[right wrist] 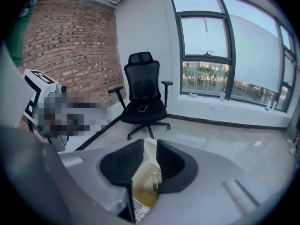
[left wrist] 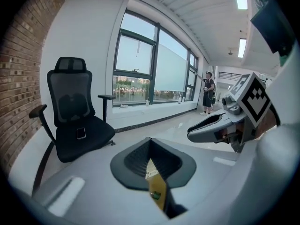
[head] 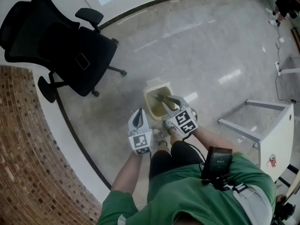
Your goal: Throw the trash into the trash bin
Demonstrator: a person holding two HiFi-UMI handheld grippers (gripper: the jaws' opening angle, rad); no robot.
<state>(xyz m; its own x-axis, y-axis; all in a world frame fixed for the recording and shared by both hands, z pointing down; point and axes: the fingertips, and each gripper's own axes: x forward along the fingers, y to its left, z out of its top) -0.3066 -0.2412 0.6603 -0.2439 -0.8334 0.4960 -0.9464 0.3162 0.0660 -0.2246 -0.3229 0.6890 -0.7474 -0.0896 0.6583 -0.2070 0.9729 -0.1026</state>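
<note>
A cream bag (head: 157, 103) with an open top and a yellowish inside hangs over the floor in front of the person's legs. In the head view my left gripper (head: 139, 118) is at its left side and my right gripper (head: 164, 99) reaches over its top. In the left gripper view my left gripper (left wrist: 151, 165) is shut on a thin yellow edge of the bag (left wrist: 157, 193). In the right gripper view my right gripper (right wrist: 147, 154) pinches a cream fold of the bag (right wrist: 145, 184). The lower part of the bag is hidden behind the jaws.
A black office chair (head: 70, 55) with a phone (head: 82, 61) on its seat stands at the left, by a brick wall (head: 28, 149). A white metal frame (head: 262, 125) stands at the right. Tall windows (right wrist: 211, 55) line the far side, where a person (left wrist: 207, 92) stands.
</note>
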